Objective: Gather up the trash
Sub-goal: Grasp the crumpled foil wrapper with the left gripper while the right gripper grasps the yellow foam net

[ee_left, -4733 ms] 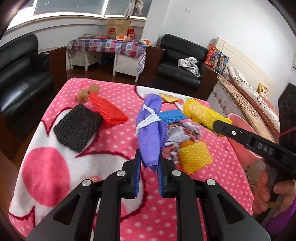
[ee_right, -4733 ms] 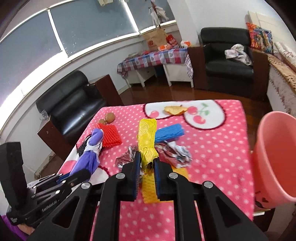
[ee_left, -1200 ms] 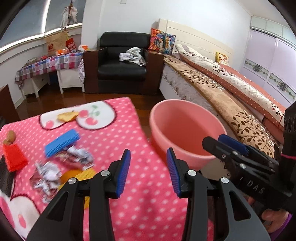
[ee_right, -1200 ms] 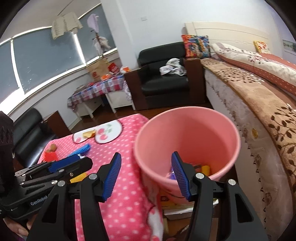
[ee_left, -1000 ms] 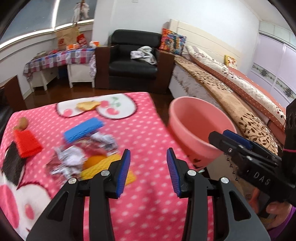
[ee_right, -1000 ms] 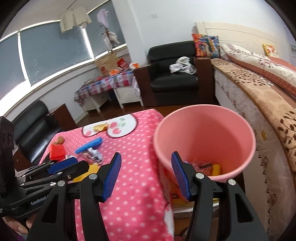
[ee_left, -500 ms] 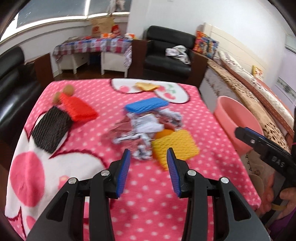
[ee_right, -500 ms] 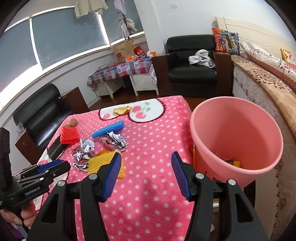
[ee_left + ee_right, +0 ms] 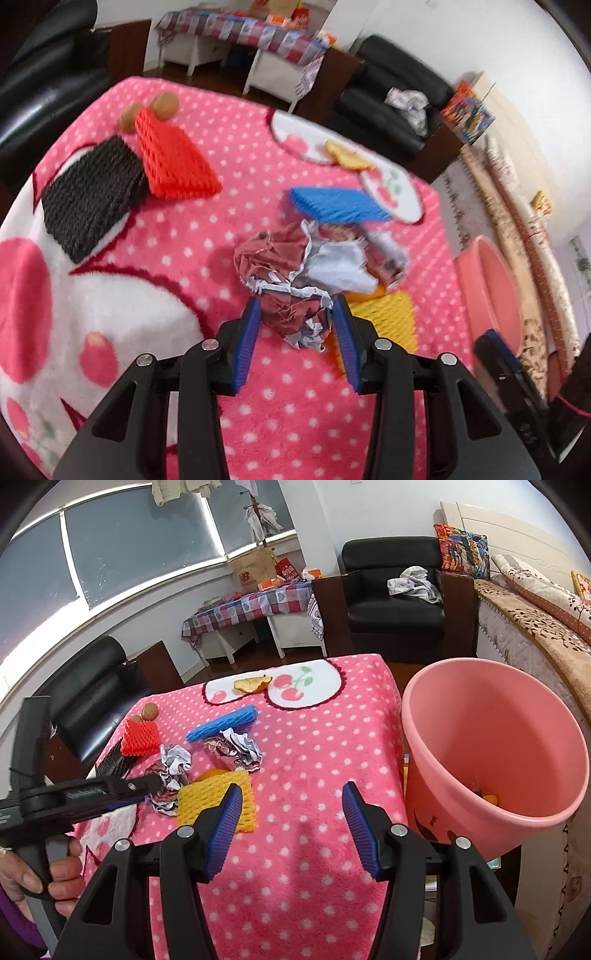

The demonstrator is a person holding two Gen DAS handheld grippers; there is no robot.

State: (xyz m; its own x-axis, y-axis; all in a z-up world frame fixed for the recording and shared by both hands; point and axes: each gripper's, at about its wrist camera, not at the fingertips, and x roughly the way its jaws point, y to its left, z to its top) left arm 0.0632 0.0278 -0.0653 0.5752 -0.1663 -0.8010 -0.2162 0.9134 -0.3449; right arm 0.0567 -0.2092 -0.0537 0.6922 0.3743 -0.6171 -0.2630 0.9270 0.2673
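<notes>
Over the pink blanket (image 9: 155, 236) our left gripper (image 9: 295, 325) straddles crumpled wrapper (image 9: 291, 317), jaws spread — our right gripper (image 9: 291, 812) gapes wide, holding nothing.

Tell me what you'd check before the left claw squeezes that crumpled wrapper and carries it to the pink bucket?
1. Left claw open, straddling the crumpled wrapper: ok.
2. Only one wrapper between the fingers: cannot tell; a second crumpled wrapper touches it.
3. Yellow foam net outside the grip: ok.
4. Pink bucket has room: ok, little inside.
5. Right claw open, empty, out of the way: ok.
</notes>
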